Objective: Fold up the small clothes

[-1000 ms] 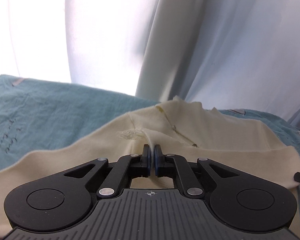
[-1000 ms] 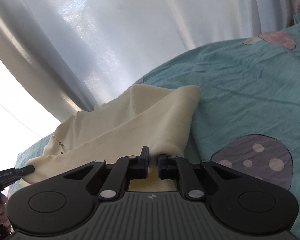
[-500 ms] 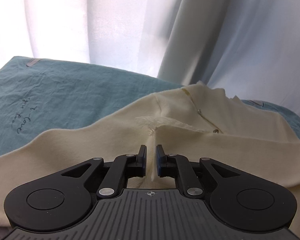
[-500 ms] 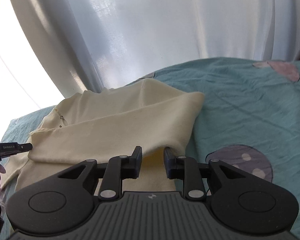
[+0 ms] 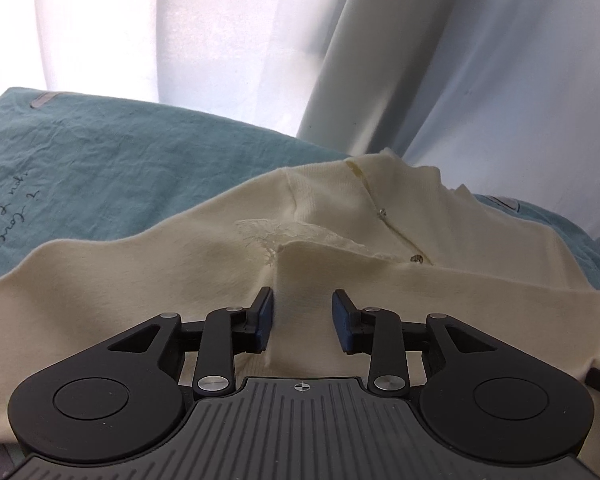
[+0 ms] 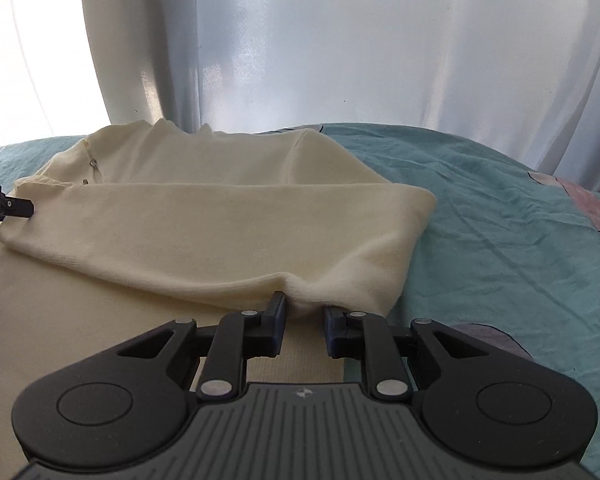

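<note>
The cream garment (image 5: 440, 292) looks soft, light and limp; folded edges seem the best hold. The left gripper (image 5: 302, 322) has just been opening, cloth lying loose between its jaws. The right gripper (image 6: 304, 326), at lower centre, has just been closing, its jaws straddling a fold, apparently unclamped.

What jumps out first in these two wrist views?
A cream garment lies part-folded across the teal bedsheet, a sleeve laid over its body, small metal snaps and a lace patch near the neckline. The left gripper has just been opening over a raised fabric crease; the right gripper sits at the folded sleeve's edge, jaws slightly apart. White curtains glow behind.
</note>
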A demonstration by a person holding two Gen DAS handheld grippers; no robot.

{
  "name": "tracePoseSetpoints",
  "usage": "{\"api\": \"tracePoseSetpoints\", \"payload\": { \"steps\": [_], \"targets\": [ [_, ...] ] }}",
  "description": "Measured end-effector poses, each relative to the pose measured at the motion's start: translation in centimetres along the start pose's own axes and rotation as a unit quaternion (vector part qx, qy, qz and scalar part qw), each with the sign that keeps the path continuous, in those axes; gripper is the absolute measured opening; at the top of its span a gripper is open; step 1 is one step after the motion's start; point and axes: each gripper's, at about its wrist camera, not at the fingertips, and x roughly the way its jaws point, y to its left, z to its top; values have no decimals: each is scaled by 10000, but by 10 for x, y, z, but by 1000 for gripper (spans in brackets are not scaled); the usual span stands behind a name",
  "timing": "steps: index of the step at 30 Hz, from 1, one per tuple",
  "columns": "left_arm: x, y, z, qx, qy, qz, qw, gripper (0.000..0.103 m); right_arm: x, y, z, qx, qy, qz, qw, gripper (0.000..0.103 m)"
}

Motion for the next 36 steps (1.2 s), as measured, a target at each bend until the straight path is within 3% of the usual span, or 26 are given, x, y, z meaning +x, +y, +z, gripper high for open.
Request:
{"api": "tracePoseSetpoints", "payload": {
  "steps": [2,6,8,12,16,22,30,36],
  "targets": [
    [-9,4,-2,-160,5,-83,9998,42,-2,2,2,-49,53,-64,10000,17],
    [-33,26,-13,-751,-127,-166,9970,61,-12,11,0,-304,-197,-293,9989,18],
    [-40,39,-20,-1112,-104,-187,9936,70,-8,11,-3,-310,-116,-330,9989,18],
    [-47,62,-33,-1514,23,-120,9884,71,-4,24,-7,-782,-39,-557,9954,19],
    [-59,74,-41,-1819,15,-288,9829,71,-18,23,-8,-530,-161,-337,9979,21],
    [-66,74,-49,-1783,49,-298,9835,74,-23,20,-15,-429,-138,-360,9983,22],
    [-71,71,-53,-1750,100,-408,9837,74,-16,21,-8,-606,-315,-700,9952,22],
    [-74,81,-62,-2113,147,-610,9754,74,-4,23,-13,-903,-130,-1010,9907,23]
  ]
}}
